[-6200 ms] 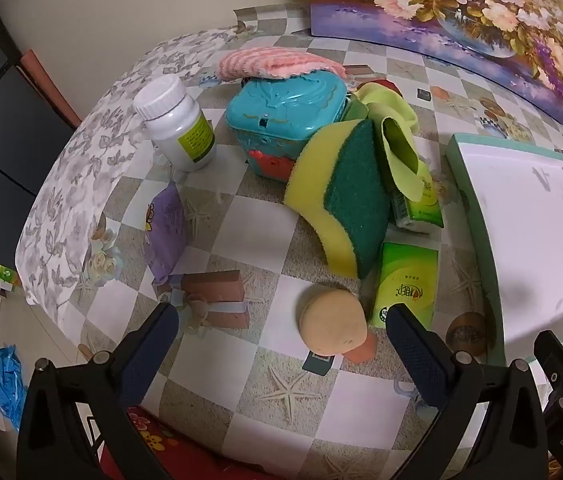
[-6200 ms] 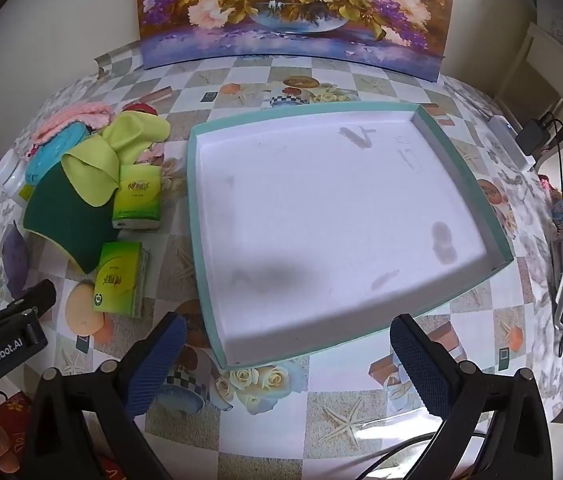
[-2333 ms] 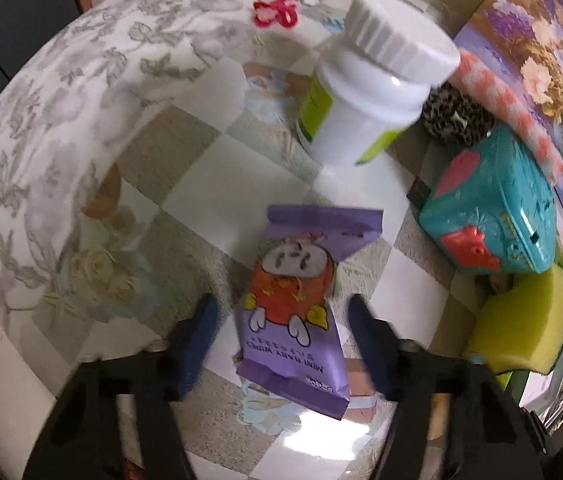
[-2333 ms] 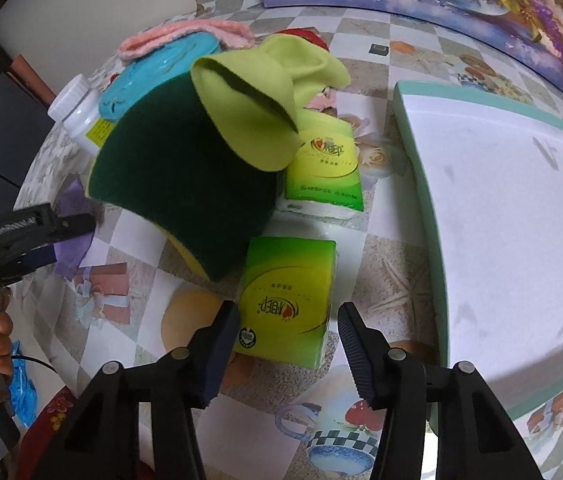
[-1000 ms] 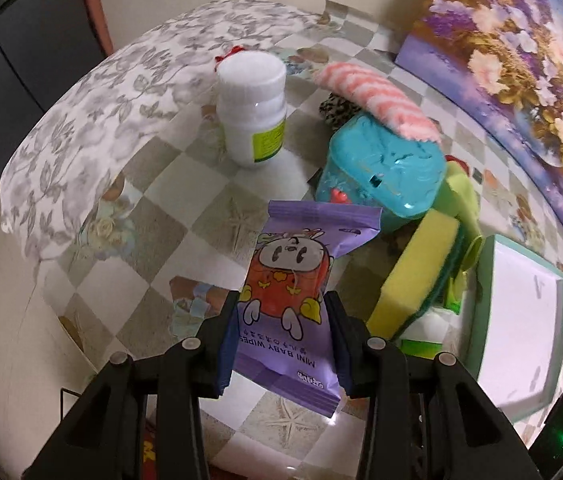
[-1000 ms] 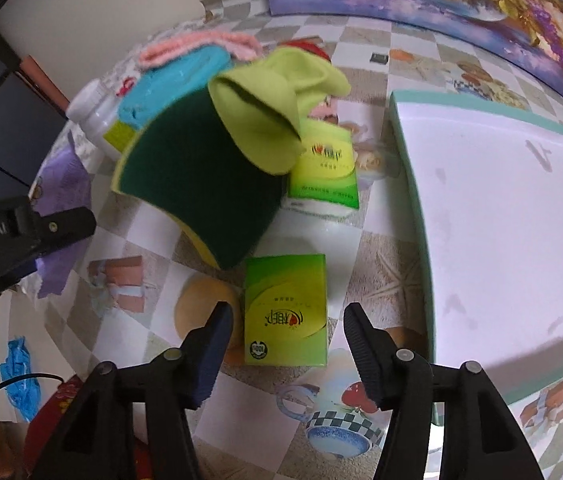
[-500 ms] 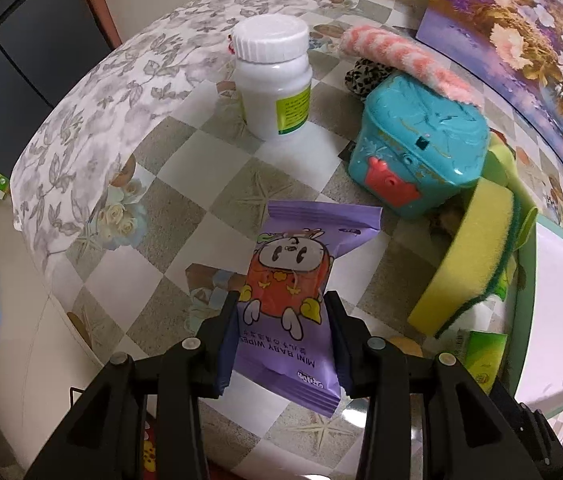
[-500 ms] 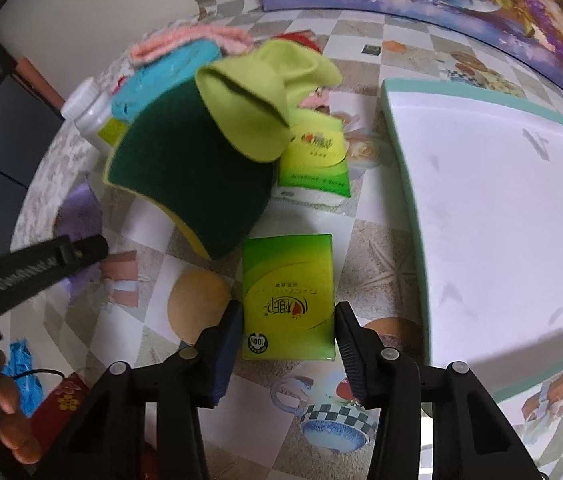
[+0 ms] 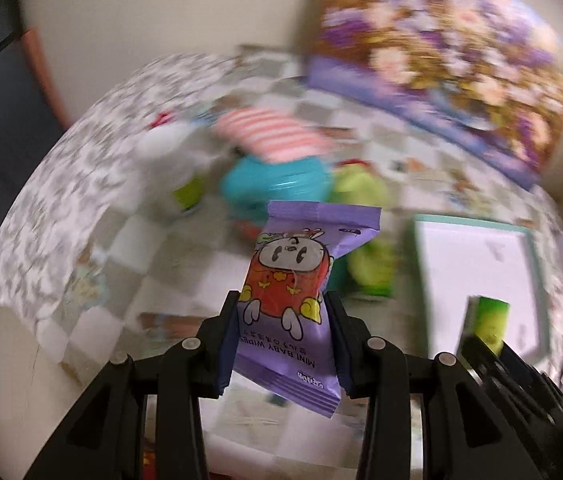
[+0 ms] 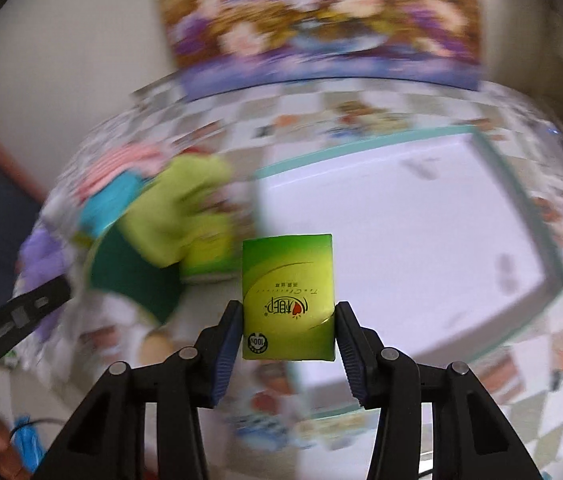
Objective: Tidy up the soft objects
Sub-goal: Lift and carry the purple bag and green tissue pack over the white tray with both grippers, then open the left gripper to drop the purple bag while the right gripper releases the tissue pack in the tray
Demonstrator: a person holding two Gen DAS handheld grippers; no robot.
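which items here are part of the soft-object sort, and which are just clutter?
In play:
purple wipes pack, clamped in the left gripper
green tissue pack, clamped in the right gripper
white tray
green cloth
green sponge
second tissue pack

Clutter:
teal box
white bottle
flower painting

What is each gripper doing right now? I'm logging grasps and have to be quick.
Left gripper: closed on the purple baby wipes pack.
Right gripper: closed on the green tissue pack.
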